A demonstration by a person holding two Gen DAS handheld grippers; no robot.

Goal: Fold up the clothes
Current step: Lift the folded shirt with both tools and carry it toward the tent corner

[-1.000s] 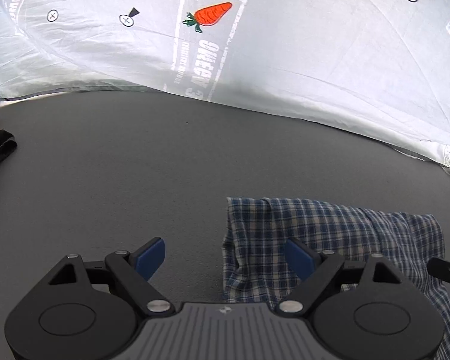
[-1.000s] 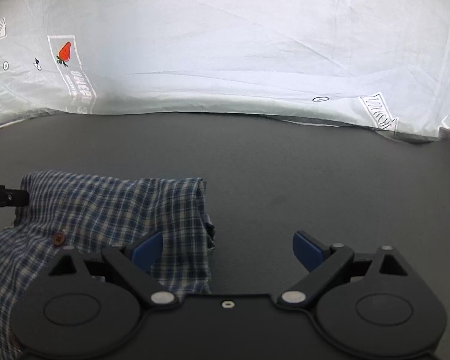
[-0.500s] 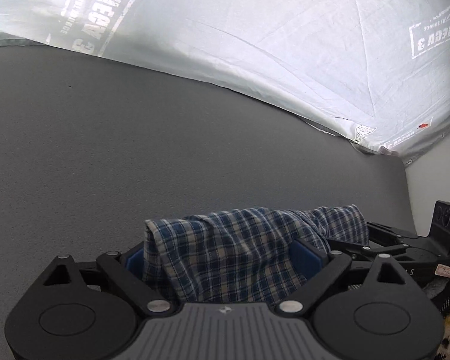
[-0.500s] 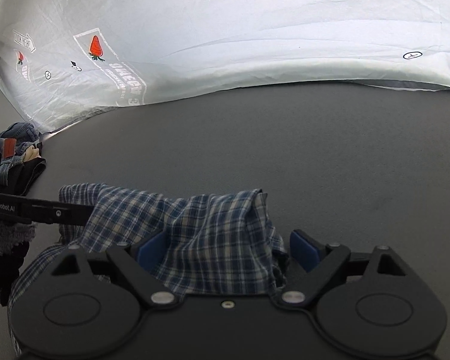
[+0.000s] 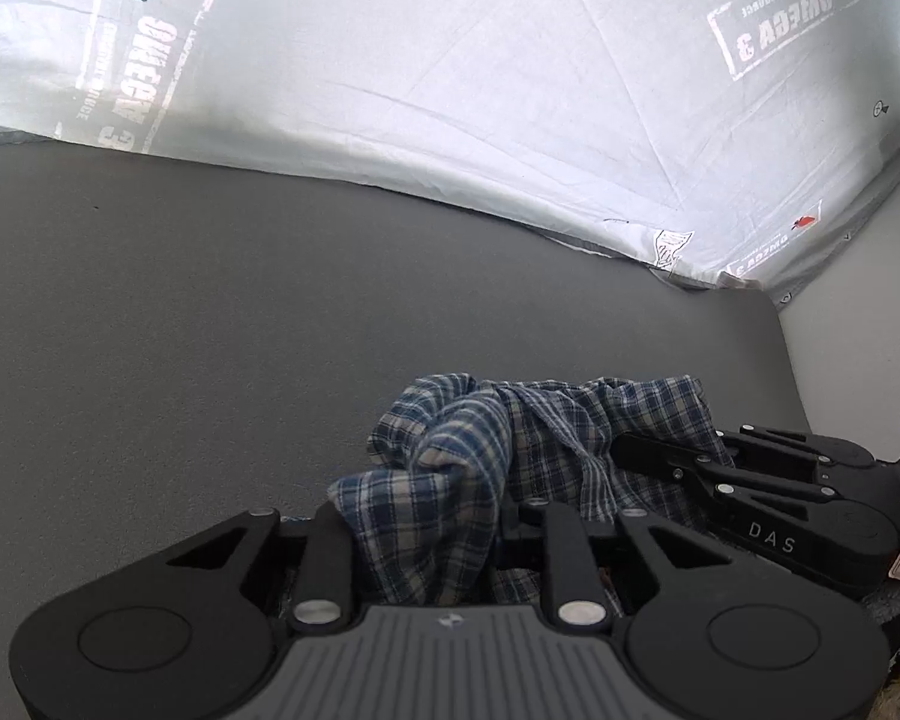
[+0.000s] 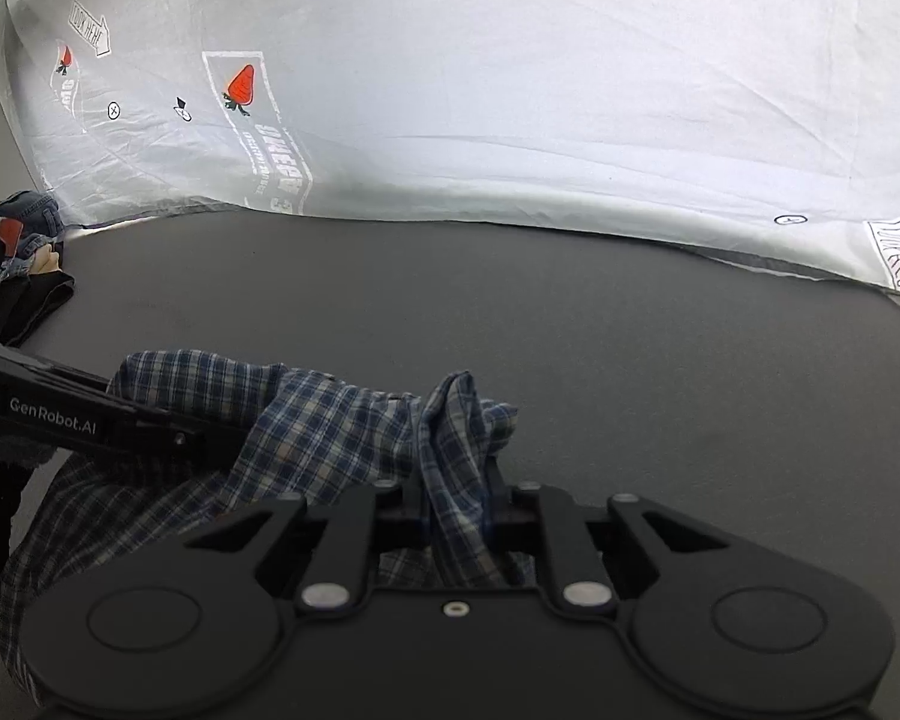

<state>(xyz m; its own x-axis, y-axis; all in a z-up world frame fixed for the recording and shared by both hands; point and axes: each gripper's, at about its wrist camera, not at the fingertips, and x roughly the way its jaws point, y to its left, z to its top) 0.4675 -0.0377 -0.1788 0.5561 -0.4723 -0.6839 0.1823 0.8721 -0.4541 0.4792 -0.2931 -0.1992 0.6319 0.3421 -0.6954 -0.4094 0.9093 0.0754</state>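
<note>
A blue and white plaid shirt (image 5: 468, 456) lies folded on the dark grey table (image 5: 180, 312). My left gripper (image 5: 426, 531) has its jaws closing on the shirt's left end, with bunched cloth pinched between them and covering the pads. In the right wrist view the same plaid shirt (image 6: 330, 426) spreads to the left, and my right gripper (image 6: 453, 510) has its jaws closing on a gathered fold at the right end. The right gripper's body (image 5: 768, 504) shows at the right of the left wrist view; the left gripper's arm (image 6: 90, 420) crosses the shirt in the right wrist view.
A white printed sheet (image 6: 510, 90) with carrot pictures hangs behind the table. A pile of other clothes (image 6: 24, 264), denim and black, sits at the table's far left. The table's right edge (image 5: 792, 372) runs close to the shirt.
Both grippers went from wide open beside the shirt to straddling its ends, then closed on the cloth. The shirt's ends are now bunched up between the jaws.
</note>
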